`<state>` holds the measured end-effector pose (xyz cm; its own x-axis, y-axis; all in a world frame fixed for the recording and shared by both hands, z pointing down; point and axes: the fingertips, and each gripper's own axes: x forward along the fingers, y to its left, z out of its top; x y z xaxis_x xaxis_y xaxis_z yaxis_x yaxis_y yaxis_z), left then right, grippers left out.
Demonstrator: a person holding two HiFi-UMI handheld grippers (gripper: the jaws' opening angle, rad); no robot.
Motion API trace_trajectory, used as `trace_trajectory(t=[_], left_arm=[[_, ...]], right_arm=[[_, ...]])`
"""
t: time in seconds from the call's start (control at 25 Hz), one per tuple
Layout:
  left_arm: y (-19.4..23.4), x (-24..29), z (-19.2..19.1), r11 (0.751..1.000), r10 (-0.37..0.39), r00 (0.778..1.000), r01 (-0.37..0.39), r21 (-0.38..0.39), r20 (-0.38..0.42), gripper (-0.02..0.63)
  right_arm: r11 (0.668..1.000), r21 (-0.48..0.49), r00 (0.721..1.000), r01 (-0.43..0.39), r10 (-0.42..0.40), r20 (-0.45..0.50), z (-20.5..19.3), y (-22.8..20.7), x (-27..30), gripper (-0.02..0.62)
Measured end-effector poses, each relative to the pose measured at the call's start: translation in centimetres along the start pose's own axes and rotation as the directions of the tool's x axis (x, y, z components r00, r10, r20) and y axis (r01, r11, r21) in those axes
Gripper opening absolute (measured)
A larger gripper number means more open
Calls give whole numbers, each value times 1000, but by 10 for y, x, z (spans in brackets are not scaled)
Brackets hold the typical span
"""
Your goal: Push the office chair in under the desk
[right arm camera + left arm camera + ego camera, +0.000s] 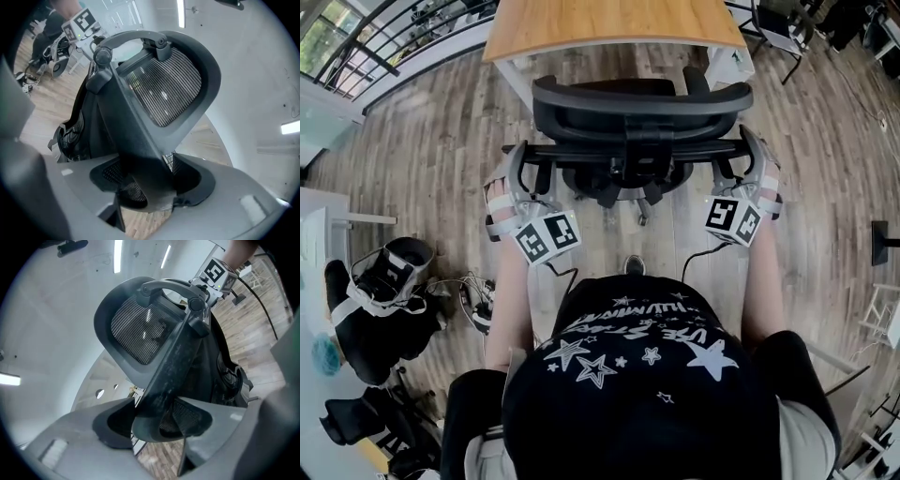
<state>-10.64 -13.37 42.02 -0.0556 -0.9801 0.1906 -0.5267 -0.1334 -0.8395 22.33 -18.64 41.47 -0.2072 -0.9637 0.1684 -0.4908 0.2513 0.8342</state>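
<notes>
A person is standing directly behind a black office chair (642, 112), looking steeply down on it. The chair is facing a wooden desk (614, 23) just ahead. Its backrest is sitting on the near side of the desk's edge, so it is not yet tucked in; the seat itself is hidden beneath the backrest.

The left gripper (517, 164) is clamping one end of the dark crossbar (628, 148) that runs behind the backrest, and the right gripper (755, 155) is clamping the other end. In each gripper view the bar is lying squarely between the two jaws, with the pads pressing on both its sides — a firm grasp, not a loose touch.

Holding the bar at both ends, level and wide apart, is likely meant to keep the rolling chair from swivelling, so a forward push sends it straight towards the desk. The wooden floor (422, 159) between chair and desk is looking unobstructed.
</notes>
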Motion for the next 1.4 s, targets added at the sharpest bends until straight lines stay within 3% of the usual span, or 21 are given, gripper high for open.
trace_trajectory(t=[0.24,0.72,1.4], left_arm=[[8,27,3,1000,-11,1000,11,8,-11,259],[32,83,-12,1000,1,999,-1,-10,42,259],[74,201,-42,999,4,998,-1,-43,61,262]], right_arm=[[1000,-10,1000,12,-11,26,2,-8,31,295],[1000,6,1000,3,-3,-11,20,-7,87,296],[1000,11,998,7,-6,-56,55,-2,191,294]])
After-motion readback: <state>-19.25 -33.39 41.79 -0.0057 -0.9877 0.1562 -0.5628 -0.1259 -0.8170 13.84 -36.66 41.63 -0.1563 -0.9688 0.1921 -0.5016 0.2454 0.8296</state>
